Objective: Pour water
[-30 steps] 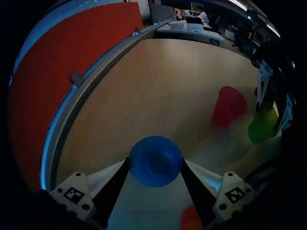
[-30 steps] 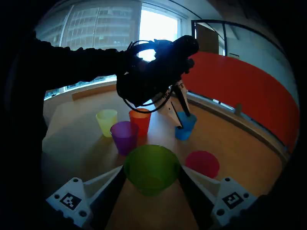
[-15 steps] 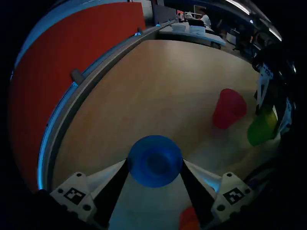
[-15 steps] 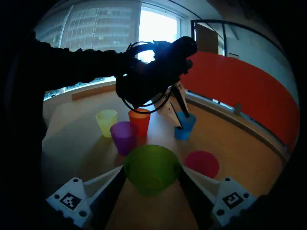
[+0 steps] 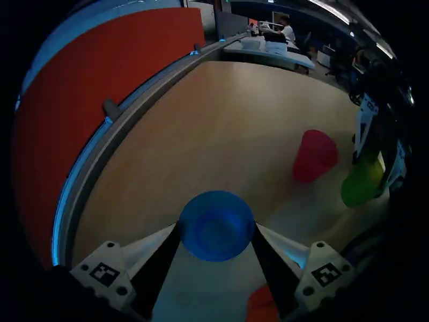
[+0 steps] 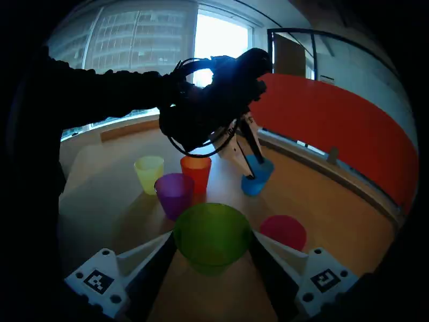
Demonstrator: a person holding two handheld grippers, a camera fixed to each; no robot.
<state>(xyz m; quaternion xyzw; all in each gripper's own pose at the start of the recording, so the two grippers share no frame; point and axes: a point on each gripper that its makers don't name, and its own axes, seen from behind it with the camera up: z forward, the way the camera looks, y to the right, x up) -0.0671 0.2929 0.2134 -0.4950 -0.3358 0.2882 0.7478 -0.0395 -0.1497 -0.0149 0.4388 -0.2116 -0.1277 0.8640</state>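
My left gripper (image 5: 216,236) is shut on a blue cup (image 5: 216,226), its mouth facing the camera; in the right gripper view this blue cup (image 6: 257,175) hangs tilted a little above the table under the left gripper (image 6: 250,173), held by a dark-sleeved hand. Between the fingers of my right gripper (image 6: 212,244) sits a green cup (image 6: 212,236), gripped and upright above the table. From the left gripper view the green cup (image 5: 362,180) is at the far right in the right gripper (image 5: 375,161). A red cup (image 5: 314,155) stands on the table between the two; red cup (image 6: 283,231).
Purple (image 6: 174,193), orange (image 6: 196,172) and yellow (image 6: 149,173) cups stand grouped on the wooden table (image 6: 322,214). An orange cup rim (image 5: 263,306) shows below the left fingers. A red partition wall (image 5: 80,80) with a grey rail runs along the table's edge. Windows lie behind.
The left gripper with the blue cup has risen slightly and tilted a bit. The right gripper and green cup have barely moved.
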